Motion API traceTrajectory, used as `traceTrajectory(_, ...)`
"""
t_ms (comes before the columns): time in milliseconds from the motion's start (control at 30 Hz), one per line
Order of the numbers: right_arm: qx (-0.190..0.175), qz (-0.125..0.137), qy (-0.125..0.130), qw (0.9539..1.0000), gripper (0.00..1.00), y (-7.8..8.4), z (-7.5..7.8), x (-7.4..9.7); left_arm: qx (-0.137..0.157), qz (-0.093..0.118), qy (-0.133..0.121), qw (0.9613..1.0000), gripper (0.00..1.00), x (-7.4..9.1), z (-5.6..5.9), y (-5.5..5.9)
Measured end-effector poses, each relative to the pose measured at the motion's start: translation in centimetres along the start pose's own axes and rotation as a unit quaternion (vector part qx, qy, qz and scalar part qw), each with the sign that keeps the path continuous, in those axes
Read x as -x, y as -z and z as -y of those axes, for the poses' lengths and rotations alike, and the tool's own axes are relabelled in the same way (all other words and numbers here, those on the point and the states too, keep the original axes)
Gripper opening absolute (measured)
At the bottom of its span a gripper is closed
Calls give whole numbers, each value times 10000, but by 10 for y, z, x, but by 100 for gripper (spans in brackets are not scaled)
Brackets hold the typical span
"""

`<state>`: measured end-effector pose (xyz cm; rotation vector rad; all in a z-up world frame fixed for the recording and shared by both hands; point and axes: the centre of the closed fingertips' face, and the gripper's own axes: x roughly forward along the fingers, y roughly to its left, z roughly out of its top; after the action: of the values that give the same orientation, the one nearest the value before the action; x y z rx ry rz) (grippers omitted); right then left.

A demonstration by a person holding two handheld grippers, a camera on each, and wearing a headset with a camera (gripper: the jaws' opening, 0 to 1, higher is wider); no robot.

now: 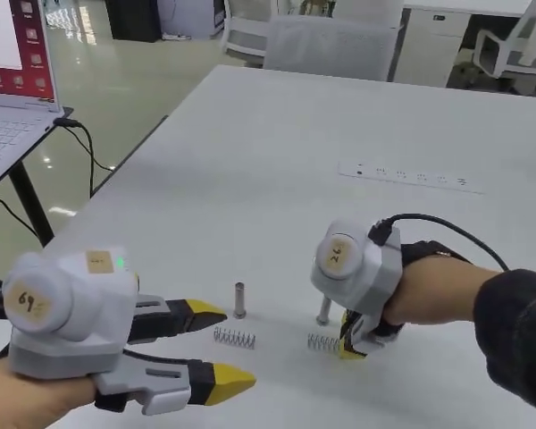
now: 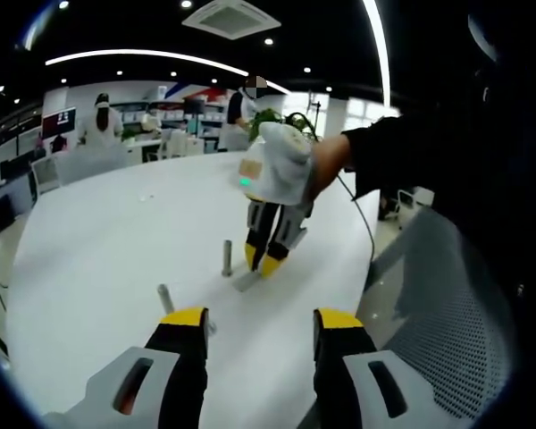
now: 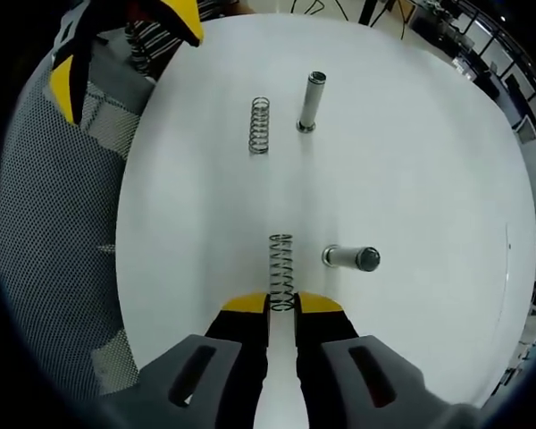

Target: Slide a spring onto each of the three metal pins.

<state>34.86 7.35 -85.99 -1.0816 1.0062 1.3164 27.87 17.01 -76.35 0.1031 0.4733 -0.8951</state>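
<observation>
The right gripper (image 3: 283, 308) has its fingers pinching one end of a spring (image 3: 281, 264), which lies on the white table (image 3: 411, 179) just beside a metal pin (image 3: 350, 257). A second spring (image 3: 260, 124) lies free near another pin (image 3: 311, 101). The left gripper (image 2: 261, 323) hovers over the table with its fingers spread and nothing between them.

Wide white table (image 1: 339, 125), stretching far into an open office. Far right on it, a flat white power strip (image 1: 402, 175). Left of the table, a laptop (image 1: 7, 54) on a black-legged stand, with a black cable (image 1: 87, 147) hanging near. Glossy pale floor (image 1: 134, 80) beyond. At the far end, a grey mesh chair (image 1: 330, 46) and a white desk (image 1: 433, 36). Overhead, curved light strips (image 2: 143, 55), spot lamps and a square vent (image 2: 230, 16). Another mesh chair (image 2: 447, 295) beside the table's near edge.
</observation>
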Motion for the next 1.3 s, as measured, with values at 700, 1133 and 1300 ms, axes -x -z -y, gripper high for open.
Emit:
traceTrajectory(700, 236, 586, -365, 9973, 7, -34, -47, 82, -463, -18, 406, 9981, 33, -15, 16, -31)
traceTrajectory(1133, 609, 648, -369, 9954, 7, -45, -61, 93, -551, 41, 738, 9957, 24, -30, 35, -39)
traceTrajectory(1300, 740, 662, -380, 9943, 7, -48, -66, 96, -610, 47, 853, 9945, 20, -35, 41, -38)
